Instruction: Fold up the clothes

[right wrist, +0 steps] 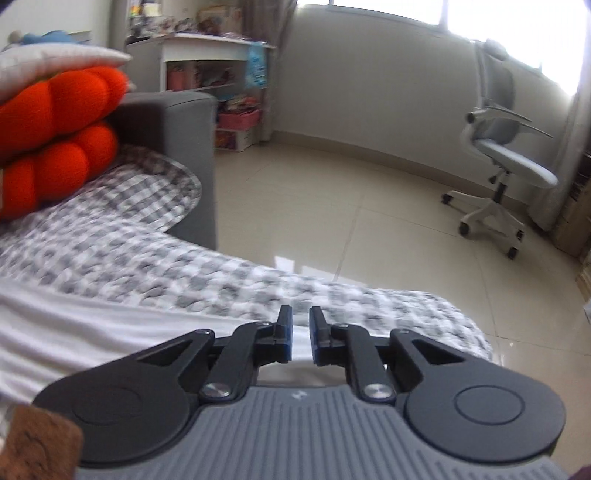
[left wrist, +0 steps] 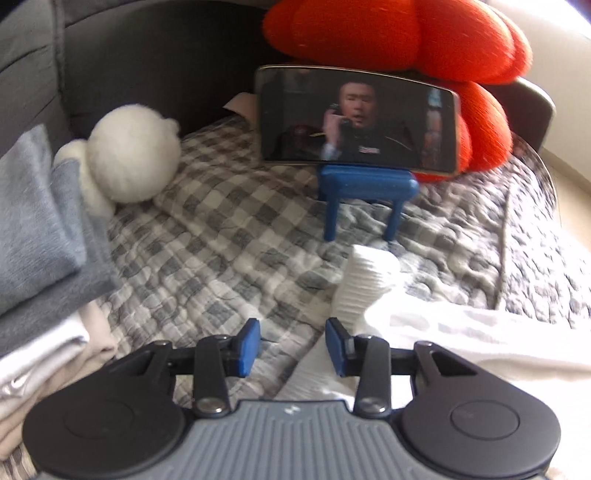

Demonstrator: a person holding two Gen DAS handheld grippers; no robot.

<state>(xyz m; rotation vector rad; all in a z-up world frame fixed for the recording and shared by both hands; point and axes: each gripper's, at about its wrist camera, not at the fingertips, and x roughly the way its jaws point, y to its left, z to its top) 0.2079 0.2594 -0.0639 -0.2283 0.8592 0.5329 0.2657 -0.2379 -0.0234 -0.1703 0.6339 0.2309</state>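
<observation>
A white garment (left wrist: 461, 332) lies spread on the checked quilt (left wrist: 221, 240), with a ribbed cuff (left wrist: 364, 284) standing up near its far edge. My left gripper (left wrist: 293, 345) hovers just left of that cuff, jaws open, nothing between the blue pads. A stack of folded clothes (left wrist: 33, 229), grey on top and white and beige beneath, sits at the left. In the right wrist view the same white garment (right wrist: 92, 332) stretches leftward from under my right gripper (right wrist: 301, 338). Its pads stand a narrow gap apart with no cloth pinched.
A phone (left wrist: 358, 118) plays video on a blue stand (left wrist: 365, 188) in front of an orange cushion (left wrist: 406, 33). A white plush toy (left wrist: 129, 155) lies by the stack. Beyond the sofa arm (right wrist: 184, 147) are tiled floor, an office chair (right wrist: 506, 155) and shelves (right wrist: 207, 62).
</observation>
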